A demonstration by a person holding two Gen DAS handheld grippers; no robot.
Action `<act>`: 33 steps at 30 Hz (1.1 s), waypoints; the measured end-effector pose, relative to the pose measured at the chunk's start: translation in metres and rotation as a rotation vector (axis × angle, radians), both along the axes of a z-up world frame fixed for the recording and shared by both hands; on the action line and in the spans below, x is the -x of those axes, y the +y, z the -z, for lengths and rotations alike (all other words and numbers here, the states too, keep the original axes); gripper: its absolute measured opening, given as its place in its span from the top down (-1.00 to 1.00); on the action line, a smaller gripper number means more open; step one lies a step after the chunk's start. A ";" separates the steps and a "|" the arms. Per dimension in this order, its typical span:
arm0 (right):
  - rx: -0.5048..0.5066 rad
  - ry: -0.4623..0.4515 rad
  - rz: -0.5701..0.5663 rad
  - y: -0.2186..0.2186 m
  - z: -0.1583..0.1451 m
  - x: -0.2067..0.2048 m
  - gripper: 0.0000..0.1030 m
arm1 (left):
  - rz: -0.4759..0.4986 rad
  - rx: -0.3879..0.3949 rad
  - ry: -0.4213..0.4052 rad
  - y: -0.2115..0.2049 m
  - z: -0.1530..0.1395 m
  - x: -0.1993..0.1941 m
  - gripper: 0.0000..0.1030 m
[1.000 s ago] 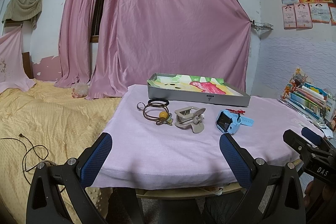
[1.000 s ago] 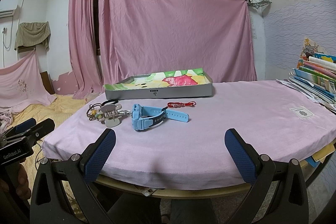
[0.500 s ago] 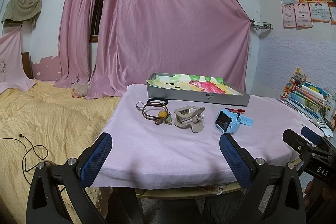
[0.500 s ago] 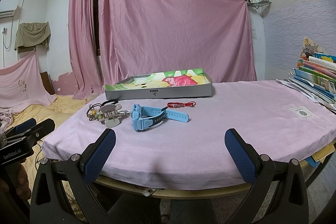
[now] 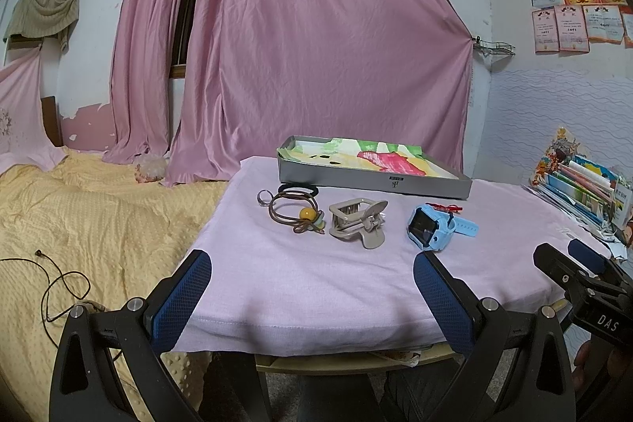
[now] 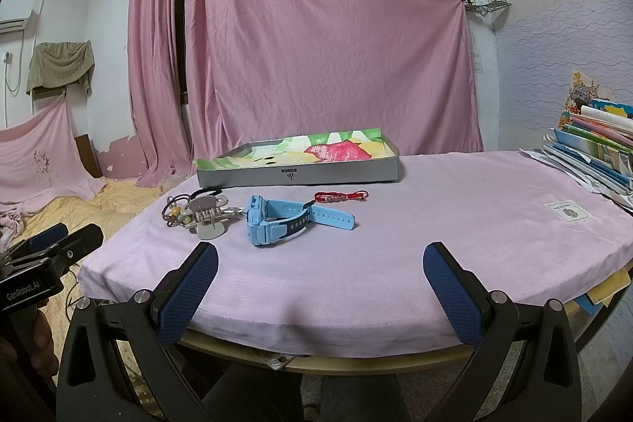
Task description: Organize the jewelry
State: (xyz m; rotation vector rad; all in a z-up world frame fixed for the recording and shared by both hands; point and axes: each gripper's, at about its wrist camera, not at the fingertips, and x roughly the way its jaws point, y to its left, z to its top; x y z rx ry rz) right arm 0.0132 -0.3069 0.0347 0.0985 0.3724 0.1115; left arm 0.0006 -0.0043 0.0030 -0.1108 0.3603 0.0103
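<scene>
The room I look into is lit softly and evenly, rather dim, with a warm pinkish cast. No glare shows anywhere. My pink cloth-covered worktop [image 5: 316, 275] is brightest across its top and darkens where the cloth folds over its near edge. Small soft shadows sit close under the things lying on it. Both fisheye views bend straight lines near the edges, and the corners are black. The middle is sharp; the far rim looks slightly smeared.
</scene>
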 end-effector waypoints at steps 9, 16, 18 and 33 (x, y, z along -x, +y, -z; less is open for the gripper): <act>0.000 0.000 0.000 0.000 0.000 0.000 -0.98 | 0.001 0.001 0.002 0.000 0.001 0.000 -1.00; 0.000 0.002 0.000 0.000 0.001 -0.001 -0.98 | 0.000 0.003 0.005 0.000 0.005 0.000 -1.00; 0.000 0.001 0.000 0.000 0.001 -0.001 -0.98 | 0.000 0.003 0.008 0.001 0.006 -0.002 -1.00; 0.000 0.004 0.001 0.000 0.002 0.002 -0.98 | 0.000 0.006 0.013 0.001 0.009 -0.004 -1.00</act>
